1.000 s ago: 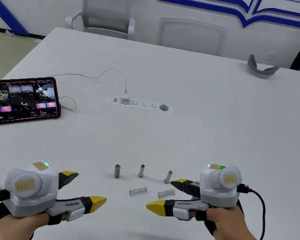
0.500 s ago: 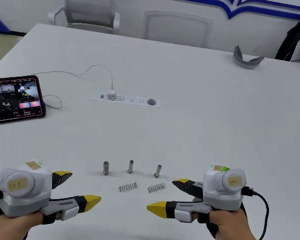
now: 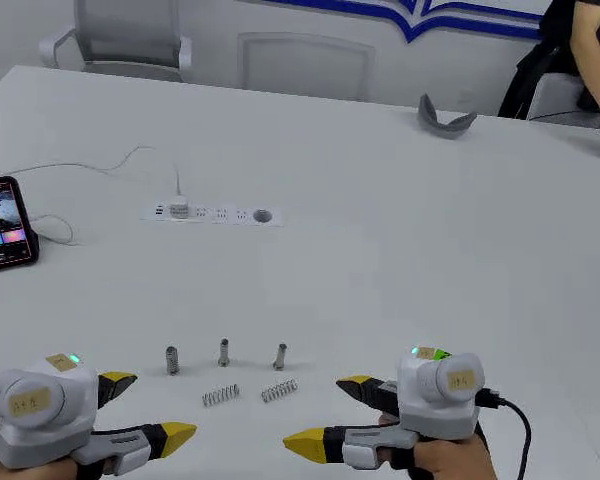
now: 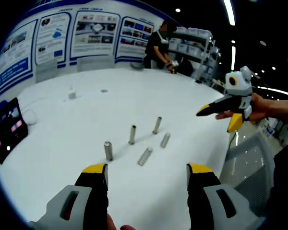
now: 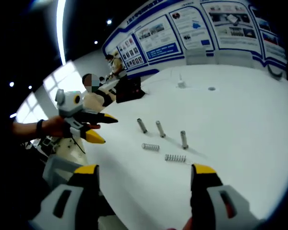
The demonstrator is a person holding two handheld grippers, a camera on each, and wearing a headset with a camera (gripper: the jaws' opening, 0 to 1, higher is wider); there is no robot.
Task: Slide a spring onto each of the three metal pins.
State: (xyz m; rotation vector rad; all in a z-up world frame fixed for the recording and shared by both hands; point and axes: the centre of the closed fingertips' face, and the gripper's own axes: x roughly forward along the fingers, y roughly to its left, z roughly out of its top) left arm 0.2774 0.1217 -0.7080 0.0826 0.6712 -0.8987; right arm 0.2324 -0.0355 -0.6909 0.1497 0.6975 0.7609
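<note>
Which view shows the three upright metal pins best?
The left gripper view: the three upright metal pins stand largest and well apart there. The right gripper view shows them smaller; the head view shows them tiny.

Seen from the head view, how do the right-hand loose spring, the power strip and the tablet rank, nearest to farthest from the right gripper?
1. Right-hand loose spring, just left of the right gripper.
2. Power strip, mid-table, farther back.
3. Tablet, far left edge.
</note>
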